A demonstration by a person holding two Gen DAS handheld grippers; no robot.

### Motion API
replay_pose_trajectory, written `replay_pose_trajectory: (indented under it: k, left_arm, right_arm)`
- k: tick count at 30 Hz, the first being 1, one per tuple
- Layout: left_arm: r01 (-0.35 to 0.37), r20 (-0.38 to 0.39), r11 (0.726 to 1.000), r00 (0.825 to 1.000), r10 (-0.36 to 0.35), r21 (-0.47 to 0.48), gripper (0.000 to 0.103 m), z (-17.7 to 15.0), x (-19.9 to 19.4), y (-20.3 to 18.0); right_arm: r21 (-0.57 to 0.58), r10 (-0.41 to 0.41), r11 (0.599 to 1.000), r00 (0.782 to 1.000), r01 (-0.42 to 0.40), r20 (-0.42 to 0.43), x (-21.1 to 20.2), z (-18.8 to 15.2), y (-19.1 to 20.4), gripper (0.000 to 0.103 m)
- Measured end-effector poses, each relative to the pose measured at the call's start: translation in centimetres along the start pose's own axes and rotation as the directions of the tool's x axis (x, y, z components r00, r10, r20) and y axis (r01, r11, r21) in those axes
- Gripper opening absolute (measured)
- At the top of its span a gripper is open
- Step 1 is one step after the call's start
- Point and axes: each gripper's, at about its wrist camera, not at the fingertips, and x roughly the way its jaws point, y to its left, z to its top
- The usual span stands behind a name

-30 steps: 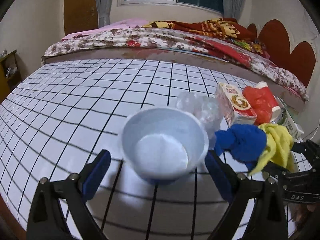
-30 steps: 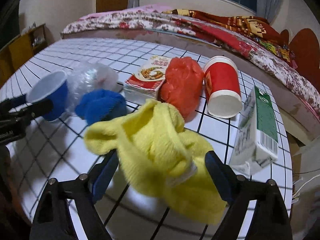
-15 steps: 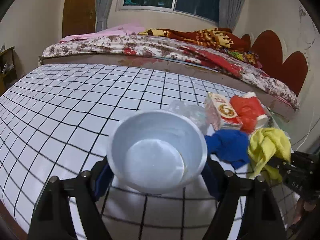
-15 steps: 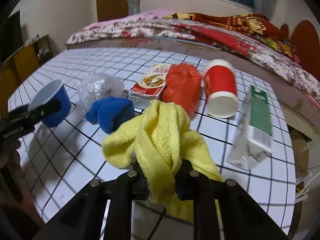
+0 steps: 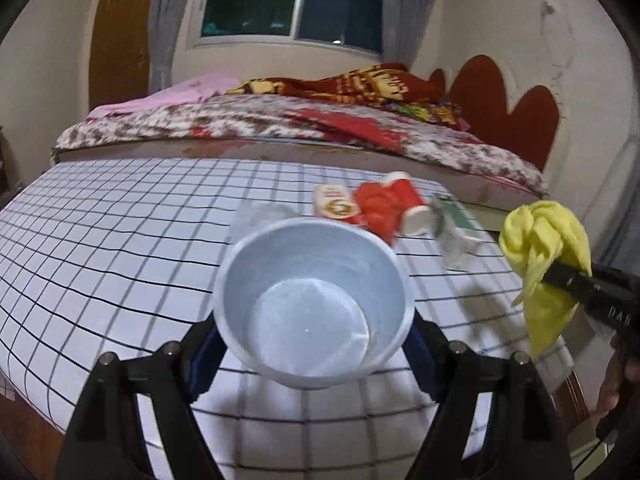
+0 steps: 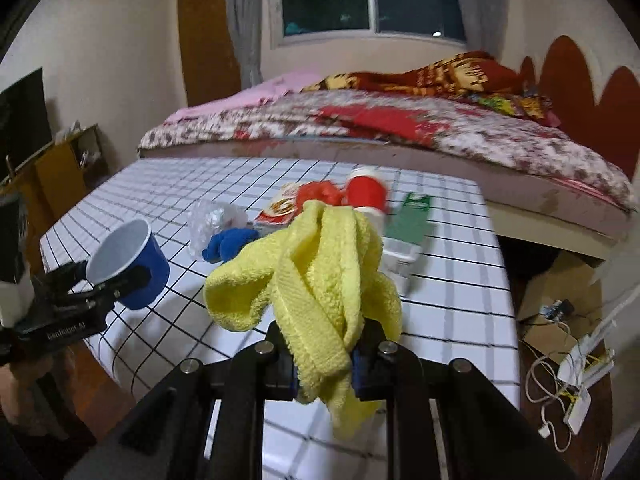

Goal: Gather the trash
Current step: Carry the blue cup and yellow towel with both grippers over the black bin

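My left gripper (image 5: 312, 344) is shut on a blue paper cup (image 5: 314, 300) with a white inside, held above the checked table (image 5: 120, 248); it also shows in the right wrist view (image 6: 128, 264). My right gripper (image 6: 324, 364) is shut on a yellow towel (image 6: 316, 272), lifted off the table; the towel also shows in the left wrist view (image 5: 544, 256). On the table lie a red cup (image 6: 366, 196), a red crumpled bag (image 6: 316, 194), a snack box (image 6: 280, 210), a green carton (image 6: 412, 220), a blue cloth (image 6: 230, 242) and clear plastic (image 6: 212, 220).
A bed (image 6: 400, 128) with patterned blankets stands just behind the table. A wooden shelf (image 6: 52, 172) is at the left. A cardboard box (image 6: 560, 308) and white cables (image 6: 568, 376) lie on the floor to the right of the table.
Both grippers have closed and risen: the left lifted the blue cup, the right lifted the yellow towel. Both have pulled back from the pile of trash.
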Motion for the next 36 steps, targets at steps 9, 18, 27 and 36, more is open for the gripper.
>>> replay_pose_trajectory:
  k: [9, 18, 27, 36]
  left_arm:
    - [0.103, 0.004, 0.993, 0.995, -0.103, 0.062, 0.079, -1.7, -2.3, -6.0]
    - [0.19, -0.033, 0.971, 0.982, -0.187, 0.145, 0.079, -3.4, -2.9, -12.9]
    - [0.263, -0.073, 0.939, 0.965, -0.253, 0.221, 0.079, -4.8, -3.3, -19.5]
    - [0.336, -0.129, 0.905, 0.941, -0.312, 0.26, 0.079, -7.1, -3.1, -25.0]
  right_arm:
    - [0.047, -0.075, 0.996, 0.996, 0.073, 0.043, -6.9, -3.3, -4.4, 0.019]
    - [0.096, -0.127, 0.988, 0.991, 0.122, 0.046, -11.0, -6.7, -8.5, 0.019]
    - [0.222, -0.161, 0.963, 0.986, 0.15, 0.032, -13.7, -11.5, -13.2, 0.019]
    - [0.288, -0.201, 0.937, 0.979, 0.198, -0.02, -15.8, -15.7, -16.5, 0.019]
